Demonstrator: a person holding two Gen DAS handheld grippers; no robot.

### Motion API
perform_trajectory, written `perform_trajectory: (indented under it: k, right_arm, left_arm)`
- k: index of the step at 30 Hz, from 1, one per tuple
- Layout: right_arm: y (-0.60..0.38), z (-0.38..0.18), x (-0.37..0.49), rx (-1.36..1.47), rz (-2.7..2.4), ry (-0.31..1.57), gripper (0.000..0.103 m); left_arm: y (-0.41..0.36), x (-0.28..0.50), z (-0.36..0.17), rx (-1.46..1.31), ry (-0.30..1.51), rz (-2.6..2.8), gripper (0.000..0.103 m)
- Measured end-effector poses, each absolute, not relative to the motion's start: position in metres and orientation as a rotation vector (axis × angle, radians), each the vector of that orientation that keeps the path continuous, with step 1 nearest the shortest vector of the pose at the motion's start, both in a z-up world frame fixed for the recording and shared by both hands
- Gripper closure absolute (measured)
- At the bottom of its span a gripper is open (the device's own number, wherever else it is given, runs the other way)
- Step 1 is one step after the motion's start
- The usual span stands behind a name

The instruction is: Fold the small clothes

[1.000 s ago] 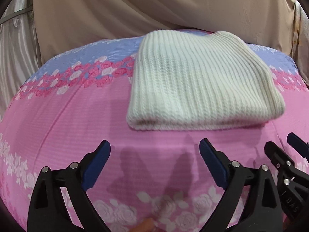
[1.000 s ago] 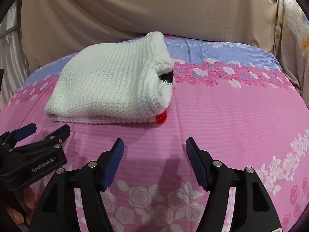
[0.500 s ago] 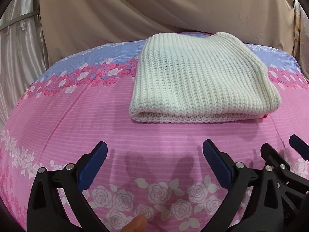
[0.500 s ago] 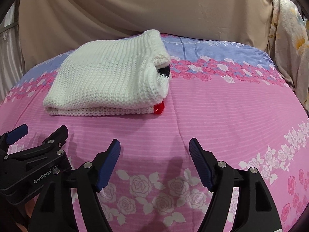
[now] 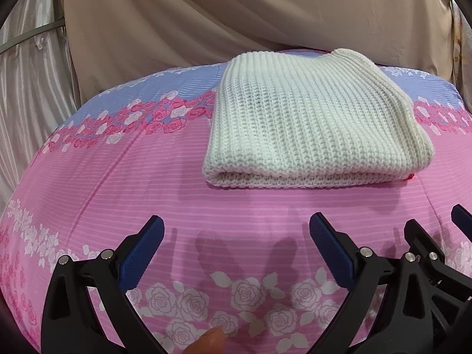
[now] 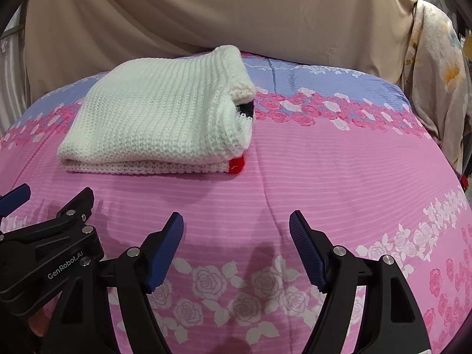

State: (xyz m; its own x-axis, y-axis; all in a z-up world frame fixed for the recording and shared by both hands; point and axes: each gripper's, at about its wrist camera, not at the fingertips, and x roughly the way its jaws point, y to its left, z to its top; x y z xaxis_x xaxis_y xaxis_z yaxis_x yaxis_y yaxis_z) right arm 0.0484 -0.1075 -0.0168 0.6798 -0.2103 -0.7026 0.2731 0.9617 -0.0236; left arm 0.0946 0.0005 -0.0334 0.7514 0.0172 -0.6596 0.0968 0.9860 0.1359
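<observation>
Lay folded, white knitted garment (image 5: 312,124) ahead on bed (image 5: 118,183), long axis crosswise; sat nearer left claw (image 5: 236,244). Gaped wide and empty, both left and right claw (image 6: 236,236).

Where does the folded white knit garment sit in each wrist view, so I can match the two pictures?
Left wrist: the white knit garment lies right of centre, ahead of the open left gripper.
Right wrist: the garment lies left of centre, beyond the open right gripper.
Shared landmark: the band of pink roses on the bedsheet runs beside the garment in both.
</observation>
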Motion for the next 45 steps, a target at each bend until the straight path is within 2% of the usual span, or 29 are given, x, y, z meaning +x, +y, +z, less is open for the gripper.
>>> perform_trajectory:
  k: [33, 45]
  right_arm:
    - [-0.1041, -0.0160, 0.0455, 0.076, -0.302, 0.766, 0.031]
    - [-0.1043, -0.0146, 0.0449, 0.073, -0.304, 0.764, 0.031]
  left_arm:
    - [-0.0007, 0.0925, -0.0312, 0.178, 0.708, -0.041, 0.007]
    - [-0.0024, 0.0927, -0.0304, 0.187, 0.707, -0.043, 0.011]
